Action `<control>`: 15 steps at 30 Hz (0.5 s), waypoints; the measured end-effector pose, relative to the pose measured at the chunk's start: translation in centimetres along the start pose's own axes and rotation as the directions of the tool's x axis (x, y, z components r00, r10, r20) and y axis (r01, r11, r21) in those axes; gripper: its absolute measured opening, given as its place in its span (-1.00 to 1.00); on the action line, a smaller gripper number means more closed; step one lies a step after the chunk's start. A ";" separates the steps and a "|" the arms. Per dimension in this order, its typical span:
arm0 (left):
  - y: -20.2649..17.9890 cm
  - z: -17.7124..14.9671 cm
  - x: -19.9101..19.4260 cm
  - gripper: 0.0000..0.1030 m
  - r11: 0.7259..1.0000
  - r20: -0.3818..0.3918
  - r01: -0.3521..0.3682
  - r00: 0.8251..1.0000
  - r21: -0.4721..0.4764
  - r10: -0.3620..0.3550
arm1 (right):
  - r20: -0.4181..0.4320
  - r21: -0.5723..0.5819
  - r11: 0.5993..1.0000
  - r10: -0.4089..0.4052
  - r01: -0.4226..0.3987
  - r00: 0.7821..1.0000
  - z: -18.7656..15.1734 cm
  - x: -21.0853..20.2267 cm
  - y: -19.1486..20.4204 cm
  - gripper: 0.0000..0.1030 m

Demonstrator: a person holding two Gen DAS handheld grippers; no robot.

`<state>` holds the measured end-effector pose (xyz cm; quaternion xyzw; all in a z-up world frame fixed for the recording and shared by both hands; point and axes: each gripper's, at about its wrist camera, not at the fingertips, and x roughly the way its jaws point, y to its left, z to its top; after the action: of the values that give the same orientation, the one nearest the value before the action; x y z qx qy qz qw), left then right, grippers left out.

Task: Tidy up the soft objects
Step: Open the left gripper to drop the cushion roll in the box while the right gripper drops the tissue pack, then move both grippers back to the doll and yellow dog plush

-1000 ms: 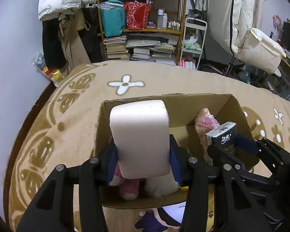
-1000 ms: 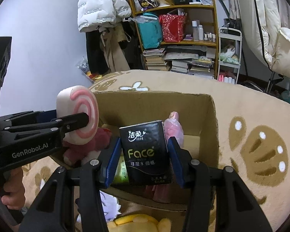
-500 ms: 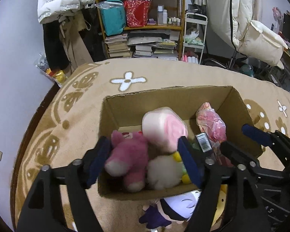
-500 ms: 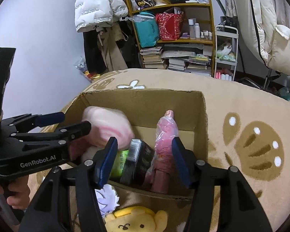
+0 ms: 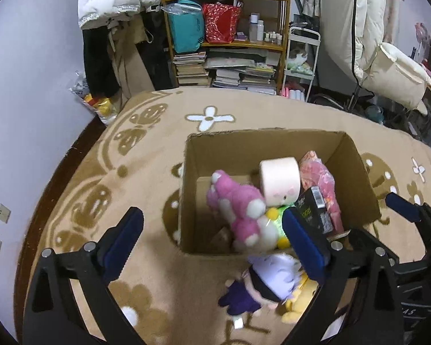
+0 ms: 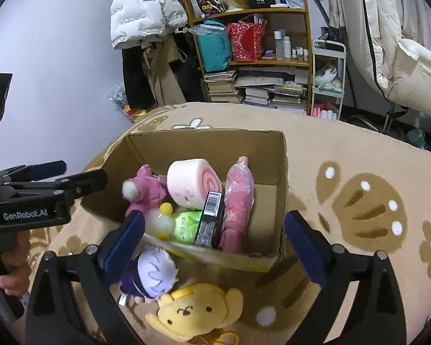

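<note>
Both grippers' jaws are opening, empty, above the cardboard box (image 6: 284, 172). Next target: yellow bear plush (image 6: 198, 310) at six o'clock; approach squarely, squeeze gently.

wall (image 5: 28, 92): pale lilac | floor: tan flowered rug (image 5: 146, 149) | wooden bookshelf (image 5: 227, 28) (crammed) | white jacket (image 6: 146, 8) hanging

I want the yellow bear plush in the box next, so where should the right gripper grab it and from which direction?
Grip the yellow bear plush across its round head, coming down from above. It lies face up on the rug, just outside the box, and the head is its broadest, softest visible part. The right gripper hangs over it with nothing between its opening jaws. Keep clear of the purple doll lying against it.
</note>
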<state>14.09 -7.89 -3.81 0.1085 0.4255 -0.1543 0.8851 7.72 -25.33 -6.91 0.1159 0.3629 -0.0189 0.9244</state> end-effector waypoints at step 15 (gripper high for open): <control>-1.0 -3.6 -2.2 0.95 0.996 -0.087 -0.045 0.995 0.081 0.052 | -0.027 -0.004 1.000 0.029 -0.029 0.999 -3.4 -3.0 0.7 0.98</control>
<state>9.82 -7.29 -4.33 0.1606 0.4554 -0.1446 0.8637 3.33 -24.00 -7.14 0.1192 0.3737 -0.0032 0.9199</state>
